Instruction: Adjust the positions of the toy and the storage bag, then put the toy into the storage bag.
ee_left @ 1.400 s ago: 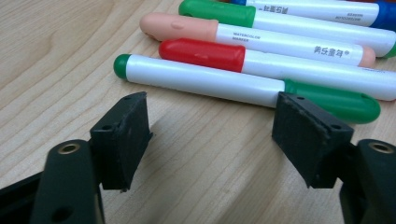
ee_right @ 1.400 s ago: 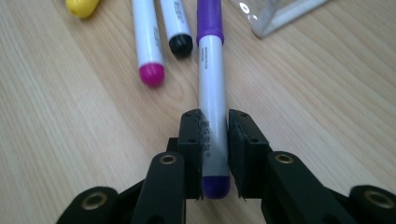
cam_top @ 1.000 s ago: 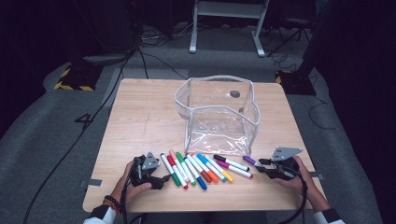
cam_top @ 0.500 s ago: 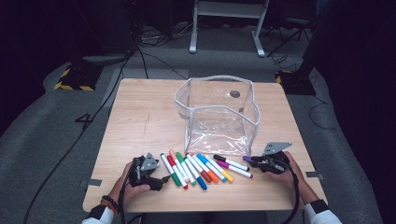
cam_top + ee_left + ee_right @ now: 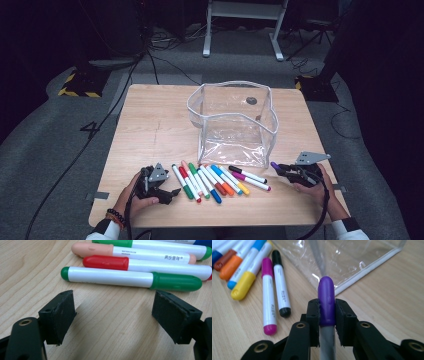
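A row of several marker pens (image 5: 215, 179) lies near the front edge of the wooden table (image 5: 155, 130), just before a clear plastic pouch (image 5: 232, 122) standing open. My right gripper (image 5: 281, 169) is shut on a purple marker (image 5: 326, 300), its cap pointing toward the pouch corner (image 5: 352, 262). The magenta marker (image 5: 268, 297) and black marker (image 5: 280, 285) lie to its left. My left gripper (image 5: 172, 192) rests on the table, open and with nothing between its jaws, just short of a green-capped marker (image 5: 130, 278); red (image 5: 145, 265) and peach (image 5: 130, 252) markers lie beyond.
A small dark round spot (image 5: 251, 100) shows behind the pouch on the table. Cables and a white stand's feet (image 5: 240, 47) are on the grey floor beyond the table. Bare wood stretches across the table's left and far parts.
My right gripper has lifted slightly and moved right, away from the marker row, with the purple marker held in it. The left gripper has stayed in place.
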